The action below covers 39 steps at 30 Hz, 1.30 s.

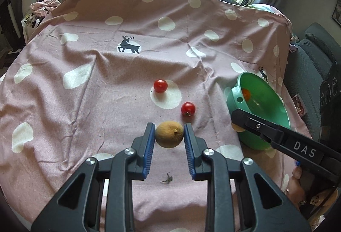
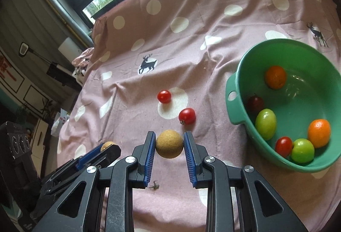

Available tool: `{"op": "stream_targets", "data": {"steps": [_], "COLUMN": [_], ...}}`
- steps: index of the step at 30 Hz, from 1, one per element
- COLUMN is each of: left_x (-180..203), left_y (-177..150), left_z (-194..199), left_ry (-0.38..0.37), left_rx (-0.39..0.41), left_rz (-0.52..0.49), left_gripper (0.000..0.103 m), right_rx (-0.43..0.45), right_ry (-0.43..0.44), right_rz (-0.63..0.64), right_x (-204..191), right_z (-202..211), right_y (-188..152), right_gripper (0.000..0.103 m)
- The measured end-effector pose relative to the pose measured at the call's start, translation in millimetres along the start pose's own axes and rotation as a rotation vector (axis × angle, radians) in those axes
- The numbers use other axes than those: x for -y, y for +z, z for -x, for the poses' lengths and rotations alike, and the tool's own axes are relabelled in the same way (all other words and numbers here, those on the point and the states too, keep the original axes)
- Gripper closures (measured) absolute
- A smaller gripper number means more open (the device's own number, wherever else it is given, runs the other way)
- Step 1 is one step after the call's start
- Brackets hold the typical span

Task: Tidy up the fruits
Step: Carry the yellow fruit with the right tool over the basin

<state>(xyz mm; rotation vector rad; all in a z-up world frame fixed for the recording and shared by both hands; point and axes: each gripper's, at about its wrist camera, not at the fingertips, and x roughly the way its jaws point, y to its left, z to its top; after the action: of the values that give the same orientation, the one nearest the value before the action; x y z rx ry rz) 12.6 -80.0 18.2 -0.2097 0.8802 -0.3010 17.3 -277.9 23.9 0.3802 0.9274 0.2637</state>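
A: Bowl contents, quick?

B: Green bowl (image 2: 287,104), right side of the right wrist view, sits on the pink dotted cloth (image 2: 191,29) over the tabletop. Inside: two oranges, one at the upper part (image 2: 275,77) and one at the lower right (image 2: 319,133); two green fruits (image 2: 265,123) (image 2: 302,150); a red tomato (image 2: 283,146) between them at the bottom; a dark red one (image 2: 255,103) by the near wall.

A: Outside the bowl?

B: Two red tomatoes on the cloth, center frame: upper one (image 2: 164,96) on a white dot, lower one (image 2: 187,116) just right and below. A small dry stem (image 2: 154,186) lies on the cloth low in frame.

A: Fingers?

B: Right gripper (image 2: 169,144) pinches a tan round fruit (image 2: 169,144) between its blue fingers (image 2: 149,153), bottom center. Left gripper (image 1: 169,135) likewise pinches a brownish fruit with a stem nub (image 1: 169,134), bottom center of the left wrist view. Both fruits look lifted off the cloth.

A: Bowl in the left view?

B: Right edge (image 1: 266,91), one orange (image 1: 246,93) visible inside, rest hidden by the other gripper's body.
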Motion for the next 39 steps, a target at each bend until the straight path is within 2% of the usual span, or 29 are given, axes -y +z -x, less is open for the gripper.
{"op": "stream_targets", "data": {"steps": [6, 14, 21, 24, 29, 39], "left_x": [29.2, 73.9, 108.5, 123.9, 145.4, 170.6], "left_y": [12.2, 23.8, 31.8, 34.1, 35.2, 37.5], "left_z": [1.0, -3.4, -18.9, -24.9, -40.9, -74.1], "left_ry": [-0.033, -0.084, -0.130, -0.150, -0.169, -0.154], "left_rx": [0.021, 0.026, 0.009, 0.005, -0.030, -0.102], "left_rz": [-0.012, -0.066, -0.109, -0.129, -0.167, -0.233], "left_gripper": [0.076, 0.076, 0.076, 0.076, 0.076, 0.076], "right_rx": [0.076, 0.163, 0.214, 0.229, 0.250, 0.234], "right_ry": [0.011, -0.015, -0.070, -0.082, -0.168, -0.191], "right_rz": [-0.040, -0.088, -0.160, -0.198, -0.247, -0.317], "right_x": [19.6, 45.5, 77.5, 92.6, 112.9, 141.7], "right_z": [28.3, 58.5, 74.4, 80.3, 85.3, 77.8], "right_y": [8.3, 12.1, 15.5, 15.6, 14.6, 16.1], "right_gripper": [0.074, 0.074, 0.074, 0.074, 0.074, 0.074]}}
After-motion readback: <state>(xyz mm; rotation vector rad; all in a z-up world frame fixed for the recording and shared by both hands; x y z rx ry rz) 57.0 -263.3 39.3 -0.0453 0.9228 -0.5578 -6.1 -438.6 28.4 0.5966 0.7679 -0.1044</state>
